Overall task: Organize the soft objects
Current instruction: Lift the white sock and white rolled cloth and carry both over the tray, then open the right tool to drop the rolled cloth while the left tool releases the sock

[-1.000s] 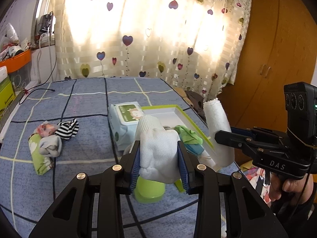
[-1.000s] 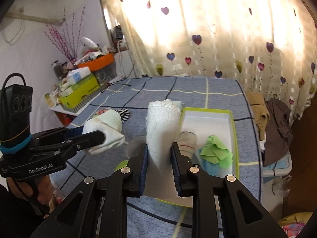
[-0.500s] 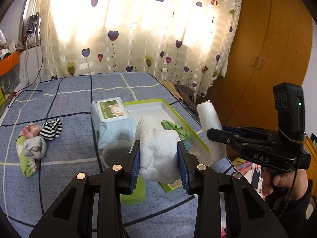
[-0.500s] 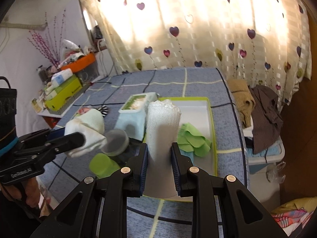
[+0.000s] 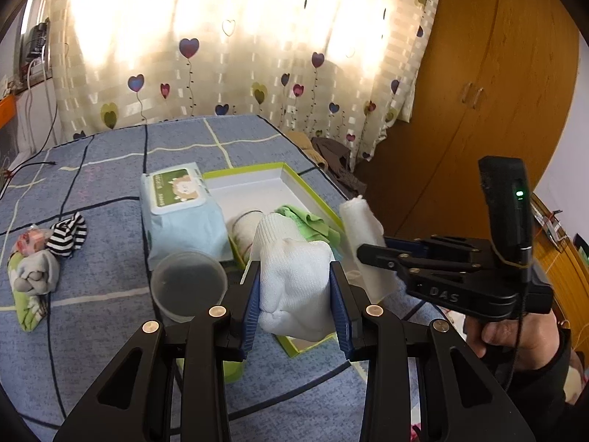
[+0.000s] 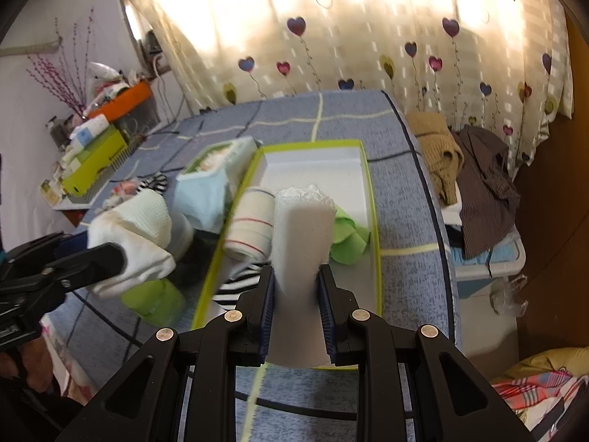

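My left gripper (image 5: 294, 272) is shut on a bunched white sock (image 5: 294, 287), held above the near end of the green-rimmed white tray (image 5: 291, 173). My right gripper (image 6: 294, 283) is shut on an upright rolled white towel (image 6: 302, 235) over the same tray (image 6: 371, 199). In the tray lie a cream roll with thin stripes (image 6: 250, 228), a green cloth (image 6: 349, 235) and a black-and-white striped sock (image 6: 239, 283). The left wrist view shows the towel (image 5: 362, 243) just right of the white sock. In the right wrist view, the sock (image 6: 136, 228) hangs left of the tray.
A pack of wet wipes (image 5: 180, 213) lies against the tray's left side. A clear round lid (image 5: 187, 283) sits on a green cup (image 6: 154, 298) near it. Loose socks (image 5: 44, 258) are piled at the bed's left. Folded clothes (image 6: 478, 173) lie beyond the right edge.
Both grippers have come forward and lower towards the tray, so the tray and wipes now look nearer. Each still holds its cloth as before.
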The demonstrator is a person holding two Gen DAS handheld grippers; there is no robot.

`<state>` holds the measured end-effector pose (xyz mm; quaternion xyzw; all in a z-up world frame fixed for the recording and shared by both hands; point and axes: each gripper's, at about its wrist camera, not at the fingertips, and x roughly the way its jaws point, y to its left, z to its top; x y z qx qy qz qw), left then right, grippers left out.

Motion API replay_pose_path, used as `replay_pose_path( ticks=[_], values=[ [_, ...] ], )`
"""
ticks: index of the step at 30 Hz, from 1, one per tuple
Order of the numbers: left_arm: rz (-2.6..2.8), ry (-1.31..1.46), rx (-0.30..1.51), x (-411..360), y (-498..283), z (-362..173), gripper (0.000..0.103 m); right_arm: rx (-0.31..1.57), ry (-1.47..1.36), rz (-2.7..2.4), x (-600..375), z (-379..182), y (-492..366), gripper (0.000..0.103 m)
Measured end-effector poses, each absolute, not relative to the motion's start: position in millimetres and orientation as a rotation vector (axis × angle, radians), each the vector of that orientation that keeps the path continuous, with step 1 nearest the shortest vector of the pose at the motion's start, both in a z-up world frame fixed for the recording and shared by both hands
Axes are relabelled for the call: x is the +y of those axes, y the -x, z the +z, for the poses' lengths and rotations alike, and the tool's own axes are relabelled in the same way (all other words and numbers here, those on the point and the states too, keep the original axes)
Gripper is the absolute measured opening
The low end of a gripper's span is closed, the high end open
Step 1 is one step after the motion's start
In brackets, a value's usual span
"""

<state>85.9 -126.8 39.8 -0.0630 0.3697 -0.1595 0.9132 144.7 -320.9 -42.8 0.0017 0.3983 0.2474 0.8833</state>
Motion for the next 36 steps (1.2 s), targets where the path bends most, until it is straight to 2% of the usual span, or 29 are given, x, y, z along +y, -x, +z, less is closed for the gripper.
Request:
replay_pose_path(
  ticks=[11,23,28,36],
  values=[
    [-0.345,0.118,0.81,-141.1,-100.6,26.5,0.036,0.919,0.027,0.475,-319.6,-81.6,-172.7,0.022],
    [-0.351,0.114,0.855,-150.5,-118.1,11.5,0.036,0.907,0.061,0.452,-314.7,-84.9,-201.3,0.023],
    [-0.361,0.109,0.881,-155.7,-125.1,2.4,0.036,0.896,0.048,0.446,-319.5,-81.8,-196.9,0.042],
    [-0.408,0.089,0.932,-171.1,-135.5,-13.0,0.036,0.843,0.027,0.441,-334.0,-66.8,-180.1,0.043]
  ],
)
